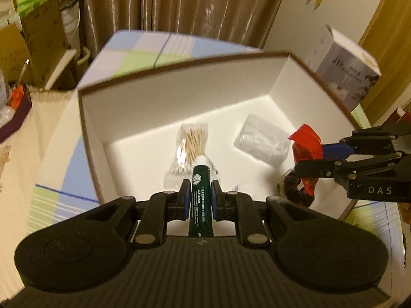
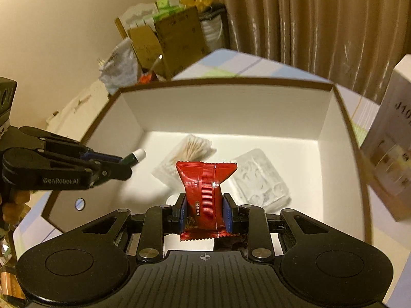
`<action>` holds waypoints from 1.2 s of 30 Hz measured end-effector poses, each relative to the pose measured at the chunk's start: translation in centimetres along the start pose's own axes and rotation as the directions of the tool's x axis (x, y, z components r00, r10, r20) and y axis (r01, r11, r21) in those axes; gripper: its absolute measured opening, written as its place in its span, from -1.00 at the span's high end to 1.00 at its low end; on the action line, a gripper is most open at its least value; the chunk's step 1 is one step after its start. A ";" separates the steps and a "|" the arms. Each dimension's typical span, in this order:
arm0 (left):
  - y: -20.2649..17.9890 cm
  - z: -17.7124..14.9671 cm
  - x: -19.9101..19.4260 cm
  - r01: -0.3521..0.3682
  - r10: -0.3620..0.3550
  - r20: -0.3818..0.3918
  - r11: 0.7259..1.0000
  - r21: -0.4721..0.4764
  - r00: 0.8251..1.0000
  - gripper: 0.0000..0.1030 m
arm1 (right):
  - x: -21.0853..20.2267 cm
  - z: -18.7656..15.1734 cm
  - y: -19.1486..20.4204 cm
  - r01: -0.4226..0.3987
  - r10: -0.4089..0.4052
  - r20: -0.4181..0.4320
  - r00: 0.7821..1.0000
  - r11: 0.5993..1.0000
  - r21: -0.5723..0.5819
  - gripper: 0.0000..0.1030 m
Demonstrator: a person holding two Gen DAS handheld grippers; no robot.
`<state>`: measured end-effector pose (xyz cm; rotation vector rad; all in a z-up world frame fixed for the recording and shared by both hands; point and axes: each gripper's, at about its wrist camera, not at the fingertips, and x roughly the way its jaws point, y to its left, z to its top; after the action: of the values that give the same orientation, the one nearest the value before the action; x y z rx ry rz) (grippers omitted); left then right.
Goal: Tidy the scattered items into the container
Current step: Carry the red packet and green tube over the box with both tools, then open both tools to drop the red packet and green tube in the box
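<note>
My left gripper (image 1: 201, 200) is clamped on the green tube (image 1: 199, 179) above the box (image 1: 179, 97). My right gripper (image 2: 204, 213) pinches the red packet (image 2: 205, 184) there too.

The open white box (image 1: 179, 95), brown-rimmed, holds a clear bag of cotton swabs (image 1: 191, 146) near the middle of its floor and a clear plastic packet (image 1: 262, 138) lying flat just right of that bag. A dark green tube (image 1: 200, 187) with a white cap hangs above the box floor, cap pointing into the box, over the near end of the swab bag. A red snack packet (image 2: 205, 192) stands upright above the floor, nearer the box's right wall.
</note>
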<state>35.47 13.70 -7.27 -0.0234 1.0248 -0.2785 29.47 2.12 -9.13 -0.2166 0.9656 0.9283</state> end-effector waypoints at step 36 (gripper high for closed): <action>-1.8 -0.8 1.9 -0.037 0.045 -0.070 0.993 0.114 0.997 0.21 | 4.9 0.3 1.9 -0.011 -0.033 -0.233 0.972 0.983 -0.183 -0.69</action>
<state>35.34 11.60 -9.05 0.1101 1.0788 -0.3006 29.33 6.32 -12.31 -0.4971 1.0956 0.9971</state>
